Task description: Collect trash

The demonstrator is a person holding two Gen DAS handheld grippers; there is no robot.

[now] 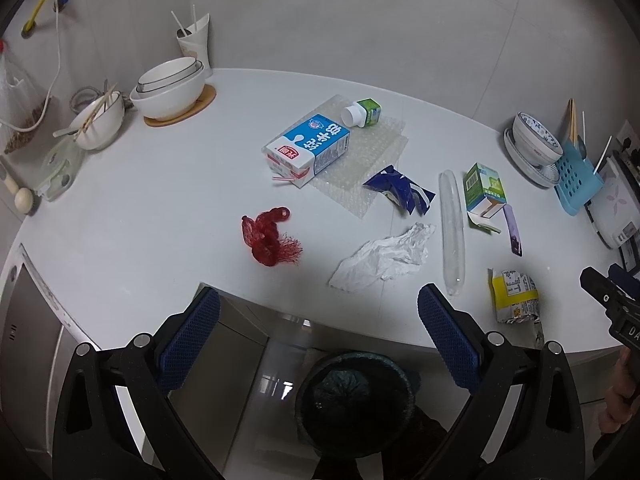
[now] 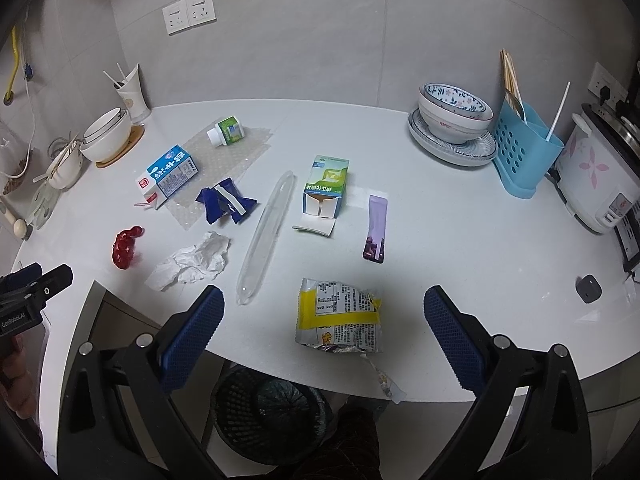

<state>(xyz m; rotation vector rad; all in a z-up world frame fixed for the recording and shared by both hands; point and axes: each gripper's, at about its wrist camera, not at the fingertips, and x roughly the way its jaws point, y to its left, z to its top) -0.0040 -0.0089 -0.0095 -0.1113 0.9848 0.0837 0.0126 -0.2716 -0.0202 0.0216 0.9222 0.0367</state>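
Note:
Trash is scattered on the white counter (image 1: 160, 184): a blue milk carton (image 1: 308, 148), a red net (image 1: 268, 236), a crumpled tissue (image 1: 384, 258), a blue wrapper (image 1: 400, 192), a clear tube (image 1: 452, 232), a green box (image 1: 482, 190), a purple sachet (image 2: 376, 228), a small bottle (image 1: 362, 112) and bubble wrap (image 1: 360, 160). A yellow snack bag (image 2: 340, 316) lies at the front edge between my right gripper's (image 2: 326, 332) open fingers. My left gripper (image 1: 318, 336) is open and empty, held over the counter edge above a dark mesh bin (image 1: 356, 400).
Stacked white bowls (image 1: 168, 88) and a cup (image 1: 196, 44) stand at the back left. A patterned bowl on plates (image 2: 454, 120), a blue utensil caddy (image 2: 524, 148) and a rice cooker (image 2: 600, 176) line the right side. A small grey cube (image 2: 589, 288) sits near the right edge.

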